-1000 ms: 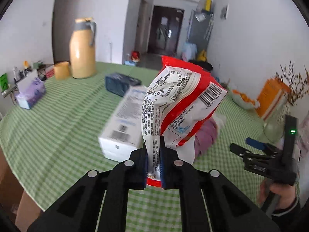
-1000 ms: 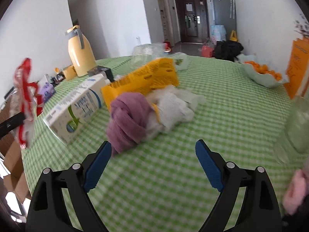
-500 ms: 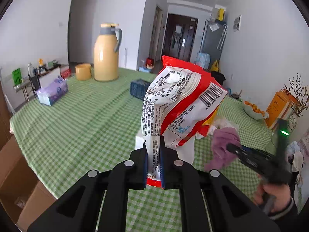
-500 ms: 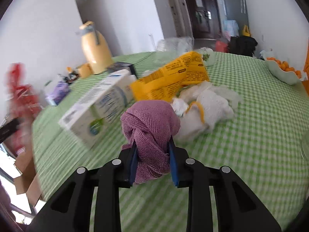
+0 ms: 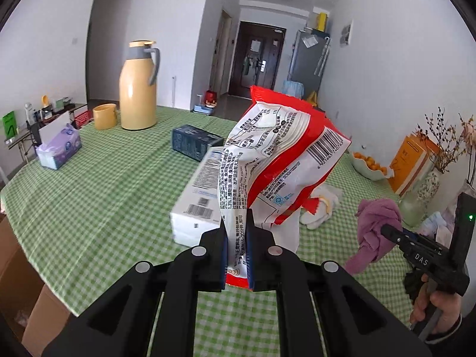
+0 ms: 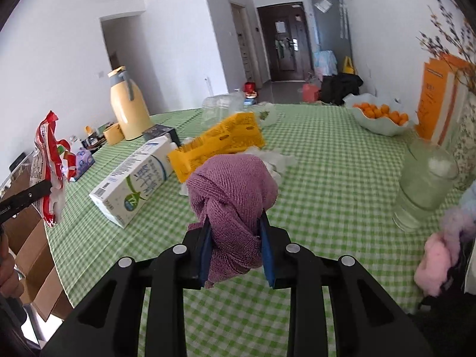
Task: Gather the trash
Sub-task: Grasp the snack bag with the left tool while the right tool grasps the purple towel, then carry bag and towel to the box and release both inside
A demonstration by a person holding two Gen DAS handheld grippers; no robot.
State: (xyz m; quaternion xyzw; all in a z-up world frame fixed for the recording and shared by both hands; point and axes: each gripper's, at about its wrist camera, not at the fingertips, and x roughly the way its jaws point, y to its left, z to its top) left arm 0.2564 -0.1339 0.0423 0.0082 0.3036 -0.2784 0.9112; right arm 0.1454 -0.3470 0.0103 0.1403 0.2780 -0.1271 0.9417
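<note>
Two items held, lifted clear of the table (image 6: 342, 178) for carrying off. Right gripper (image 6: 236, 245): jaws just closed, pinching purple cloth (image 6: 232, 190) at its bunched middle. Left gripper (image 5: 237, 248): pressed tight on red snack wrapper (image 5: 276, 160), near the left edge. Beyond, uncollected mid-table: milk carton (image 6: 134, 178), yellow box (image 6: 220, 142), white tissues (image 5: 322, 205).

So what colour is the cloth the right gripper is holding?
Purple, a dusty mauve. The cloth pinched in the right gripper shows best in the right wrist view.
</note>
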